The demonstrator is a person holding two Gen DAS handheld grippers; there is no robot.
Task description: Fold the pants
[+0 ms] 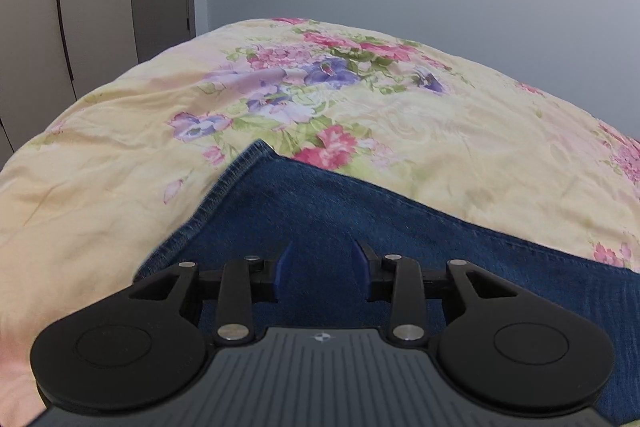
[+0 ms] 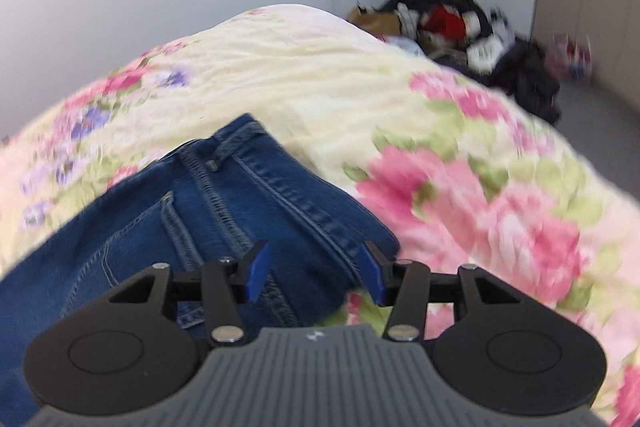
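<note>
Jeans [image 1: 360, 227] flat on flowered bedspread [image 1: 400, 115]. My left gripper [image 1: 320, 261] over leg hem end, jaws wide, holding nothing. My right gripper [image 2: 316, 267] over waistband [image 2: 288, 183], jaws wide, straddling it, likely lining up grip at both ends for fold.

Right gripper [image 2: 316, 269] jaws apart over jeans [image 2: 224, 203] waistband on floral bedspread [image 2: 460, 163].

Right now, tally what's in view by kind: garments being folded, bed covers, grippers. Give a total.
Jeans: 1, blue denim, lying on the cover.
Floral bedspread: 1.
Grippers: 2, left gripper and right gripper, both open above the denim.
Total: 4.
</note>
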